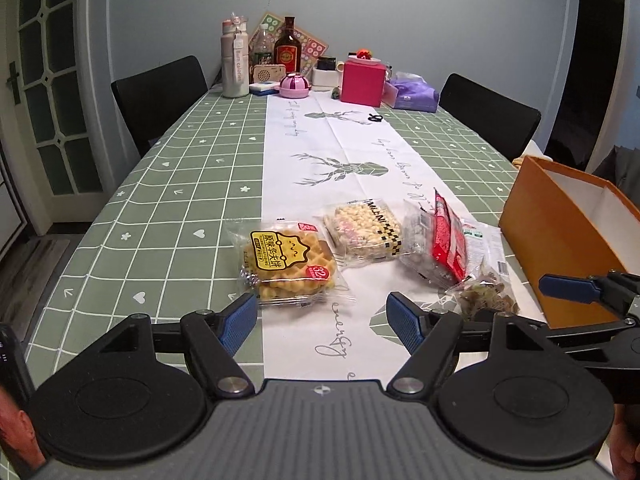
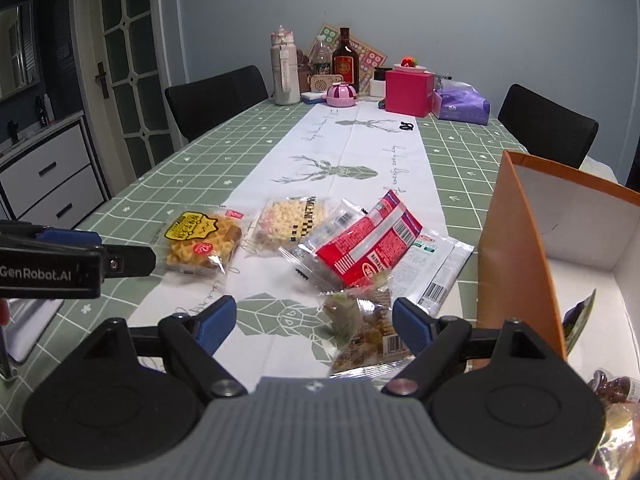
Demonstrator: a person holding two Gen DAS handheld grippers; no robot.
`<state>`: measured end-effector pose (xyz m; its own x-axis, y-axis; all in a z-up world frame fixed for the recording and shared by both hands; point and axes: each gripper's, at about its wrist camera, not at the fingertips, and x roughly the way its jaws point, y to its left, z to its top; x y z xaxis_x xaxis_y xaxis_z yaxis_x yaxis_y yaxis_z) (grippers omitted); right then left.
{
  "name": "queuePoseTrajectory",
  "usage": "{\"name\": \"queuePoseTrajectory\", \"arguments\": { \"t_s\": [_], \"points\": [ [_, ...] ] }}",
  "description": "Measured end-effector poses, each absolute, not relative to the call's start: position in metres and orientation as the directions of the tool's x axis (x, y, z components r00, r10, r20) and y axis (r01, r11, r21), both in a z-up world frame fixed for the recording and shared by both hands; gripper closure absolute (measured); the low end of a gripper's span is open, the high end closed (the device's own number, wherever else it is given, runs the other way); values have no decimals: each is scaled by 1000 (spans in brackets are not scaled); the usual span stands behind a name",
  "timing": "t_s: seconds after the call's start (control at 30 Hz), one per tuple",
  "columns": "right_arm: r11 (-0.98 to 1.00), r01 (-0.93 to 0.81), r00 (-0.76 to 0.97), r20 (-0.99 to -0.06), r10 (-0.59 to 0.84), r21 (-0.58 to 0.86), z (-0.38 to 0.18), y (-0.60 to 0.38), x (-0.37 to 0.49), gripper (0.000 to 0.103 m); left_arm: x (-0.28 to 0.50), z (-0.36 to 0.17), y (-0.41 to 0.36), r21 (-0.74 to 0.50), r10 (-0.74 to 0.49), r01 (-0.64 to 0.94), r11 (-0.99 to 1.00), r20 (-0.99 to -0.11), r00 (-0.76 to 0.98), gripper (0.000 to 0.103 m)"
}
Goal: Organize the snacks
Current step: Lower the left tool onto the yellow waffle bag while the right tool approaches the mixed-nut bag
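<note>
left gripper (image 1: 322, 322) jaws spread, empty, just short of clear-wrapped yellow-label waffle pack (image 1: 289, 266), lying flat on the green-grid worktop (image 1: 168, 200). right gripper (image 2: 308, 326) also spread w/ nothing clamped; crinkly clear pack of brownish-green snack (image 2: 362, 328) between its fingers, long axis toward 12. red foil packet (image 2: 370, 246) at 1 o'clock, tilted, long axis toward 1-2. orange cardboard box (image 2: 516, 248) at 3.

The orange box (image 2: 516, 248) runs off the right edge of both views, so its far end is unseen. Its near wall hides most of a dark packet (image 2: 578, 316) inside. A brown snack (image 2: 612, 386) at the lower right is cut off. The handwriting on the table runner (image 1: 320, 152) is too blurred to read.
</note>
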<state>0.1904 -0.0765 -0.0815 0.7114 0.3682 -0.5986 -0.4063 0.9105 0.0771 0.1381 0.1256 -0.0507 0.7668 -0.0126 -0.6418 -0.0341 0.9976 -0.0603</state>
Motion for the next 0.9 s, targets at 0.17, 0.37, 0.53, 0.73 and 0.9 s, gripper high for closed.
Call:
{"name": "queuePoseTrajectory", "arguments": {
  "t_s": [0.17, 0.37, 0.53, 0.73, 0.9],
  "points": [
    [913, -400, 702, -614, 361, 79, -90, -72, 203, 20, 151, -60, 128, -65, 5, -61, 996, -643, 766, 15],
    [925, -376, 717, -617, 325, 50, -95, -68, 221, 20, 175, -70, 139, -84, 35, -120, 989, -661, 749, 15],
    [937, -348, 717, -637, 285, 27, -104, -63, 234, 20, 193, -74, 140, -101, 59, -168, 981, -666, 744, 14],
    [941, -335, 688, -673, 273, 39, -115, -62, 244, 20, 209, -81, 131, -44, 107, -183, 982, -669, 735, 13],
    [945, -323, 659, -702, 270, 61, -124, -63, 250, 21, 217, -90, 134, -35, 117, -194, 980, -690, 714, 7]
  ]
}}
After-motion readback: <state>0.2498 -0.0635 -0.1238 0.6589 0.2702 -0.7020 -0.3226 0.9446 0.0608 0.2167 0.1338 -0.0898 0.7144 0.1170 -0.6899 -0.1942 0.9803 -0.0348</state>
